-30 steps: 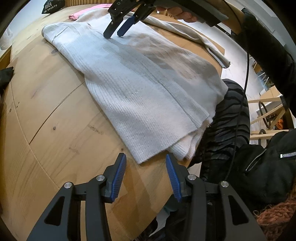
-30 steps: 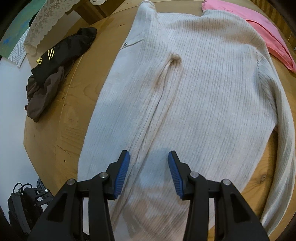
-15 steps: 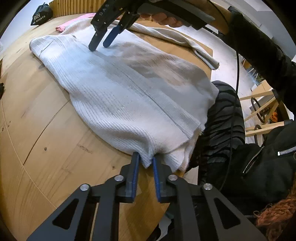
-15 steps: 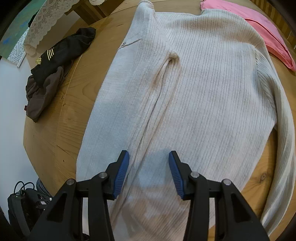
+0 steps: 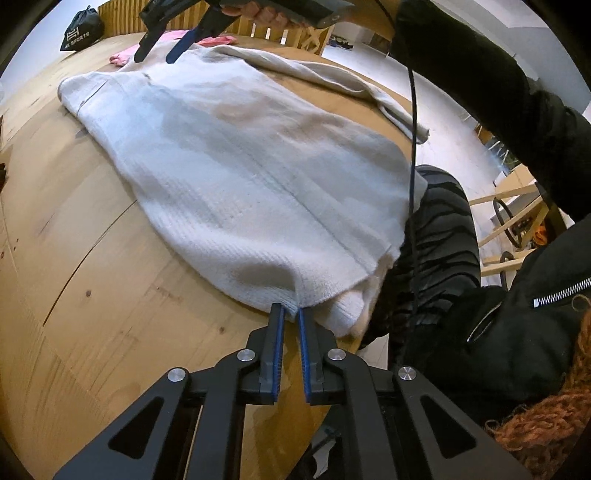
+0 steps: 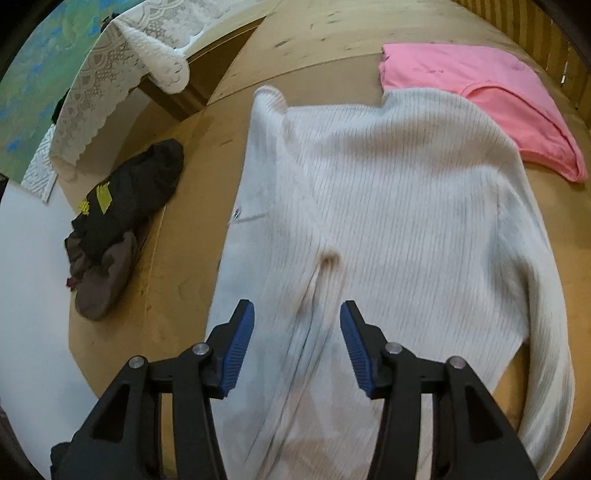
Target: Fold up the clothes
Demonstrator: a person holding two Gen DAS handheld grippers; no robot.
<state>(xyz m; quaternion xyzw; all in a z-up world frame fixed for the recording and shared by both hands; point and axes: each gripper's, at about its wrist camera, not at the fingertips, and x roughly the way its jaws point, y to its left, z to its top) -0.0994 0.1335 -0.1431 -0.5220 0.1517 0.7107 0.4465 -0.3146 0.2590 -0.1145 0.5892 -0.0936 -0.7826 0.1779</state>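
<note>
On the wooden worktop (image 5: 92,295), a soft, floppy cream sweater (image 5: 258,177) lies spread; the left claw (image 5: 290,314) has just closed, pinching its hem corner, while the right claw (image 6: 297,325) hovers half-open, empty, above.

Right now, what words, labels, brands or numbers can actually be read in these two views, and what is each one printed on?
"SPORTS", white print on the black bag at the far end of the table; the logo and characters around it are too small to read.
Yellow print on the dark garment: a shape only, no letters legible.
Faint mark on the pink garment: too blurred to read.
White sweater: no text visible.
</note>
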